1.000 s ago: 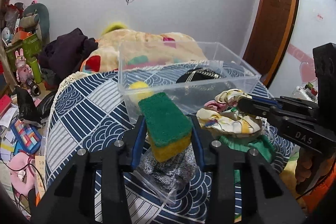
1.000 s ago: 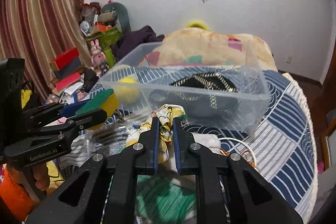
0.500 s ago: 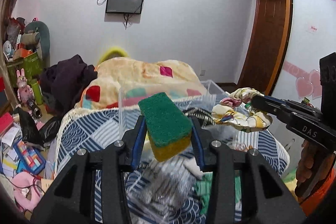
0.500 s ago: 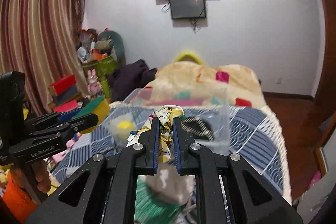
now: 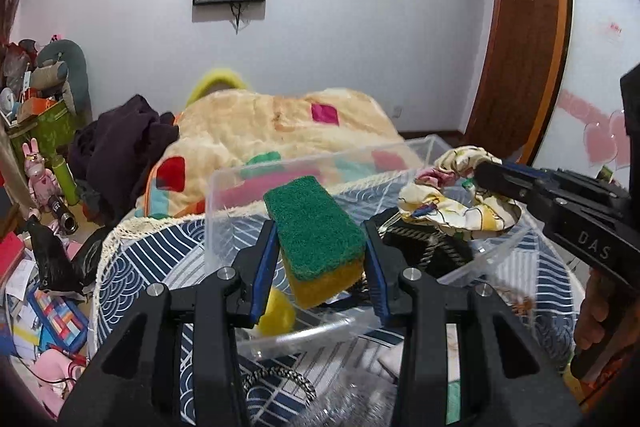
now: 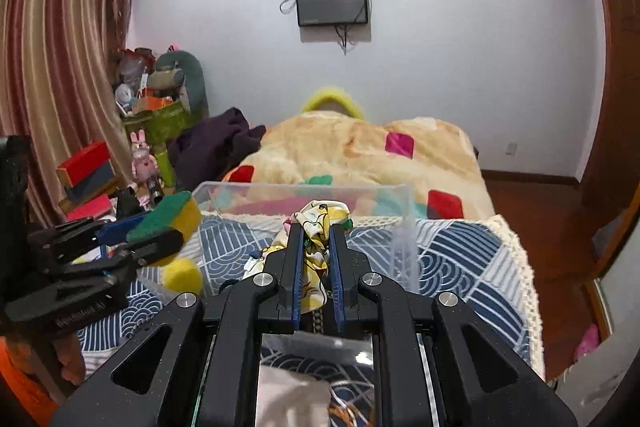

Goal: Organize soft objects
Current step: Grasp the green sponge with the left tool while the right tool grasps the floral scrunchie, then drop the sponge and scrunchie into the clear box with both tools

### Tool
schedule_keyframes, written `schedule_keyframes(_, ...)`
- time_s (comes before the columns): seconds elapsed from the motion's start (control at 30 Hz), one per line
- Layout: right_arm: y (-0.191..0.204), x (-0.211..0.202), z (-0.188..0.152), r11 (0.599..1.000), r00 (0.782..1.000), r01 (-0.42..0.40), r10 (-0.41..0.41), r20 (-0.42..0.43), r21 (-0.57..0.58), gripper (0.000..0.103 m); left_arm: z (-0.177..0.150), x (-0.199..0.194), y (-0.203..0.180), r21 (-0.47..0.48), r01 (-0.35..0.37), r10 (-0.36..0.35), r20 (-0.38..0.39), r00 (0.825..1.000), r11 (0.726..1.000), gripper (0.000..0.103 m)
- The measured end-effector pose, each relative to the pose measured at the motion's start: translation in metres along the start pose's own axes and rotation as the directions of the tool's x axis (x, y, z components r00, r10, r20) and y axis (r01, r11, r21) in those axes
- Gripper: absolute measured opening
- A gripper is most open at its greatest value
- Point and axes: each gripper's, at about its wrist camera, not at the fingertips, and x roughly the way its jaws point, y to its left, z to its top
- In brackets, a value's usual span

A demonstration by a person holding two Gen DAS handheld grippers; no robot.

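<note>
My left gripper point(image 5: 320, 227) is shut on a green-and-yellow sponge point(image 5: 316, 231) and holds it over the near part of a clear plastic bin point(image 5: 304, 163). My right gripper point(image 6: 317, 227) is shut on a floral fabric scrunchie point(image 6: 318, 215) and holds it over the bin's right side; it also shows in the left wrist view point(image 5: 456, 203). A yellow ball point(image 5: 276, 311) and a black chained bag point(image 5: 424, 251) lie inside the bin. The left gripper with the sponge point(image 6: 168, 219) shows at the left of the right wrist view.
The bin stands on a bed with a blue-and-white patterned cover point(image 6: 460, 255). A beige blanket point(image 6: 360, 147) and dark clothes point(image 5: 120, 147) lie behind. Cluttered boxes and toys point(image 5: 36, 163) fill the floor at left. A silvery fabric point(image 5: 356, 403) lies below the grippers.
Both grippers have come forward and down over the bin, still holding the sponge and the scrunchie. One second ago they were low in front of the bin.
</note>
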Motion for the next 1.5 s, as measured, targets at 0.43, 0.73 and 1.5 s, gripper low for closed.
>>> schedule_keyframes(0.43, 0.003, 0.027, -0.014, 0.999, 0.991, -0.017, 0.01, -0.133, -0.048, 0.013, -0.006, 0.041, -0.003, 0.013, 0.042, -0.04, -0.121, 0.992, 0.999, 0.042)
schedule_keyframes(0.73, -0.006, 0.013, -0.012, 1.0, 0.992, -0.003, 0.0, -0.127, -0.03, 0.039, 0.0, 0.013, -0.001, 0.019, 0.051, -0.05, -0.079, 0.996, 0.998, 0.056)
schedule_keyframes(1.5, 0.024, -0.061, -0.059, 0.997, 0.996, -0.055, 0.052, -0.066, -0.055, 0.079, -0.06, -0.078, 0.005, -0.002, 0.009, -0.009, -0.042, 0.999, 1.0, 0.096)
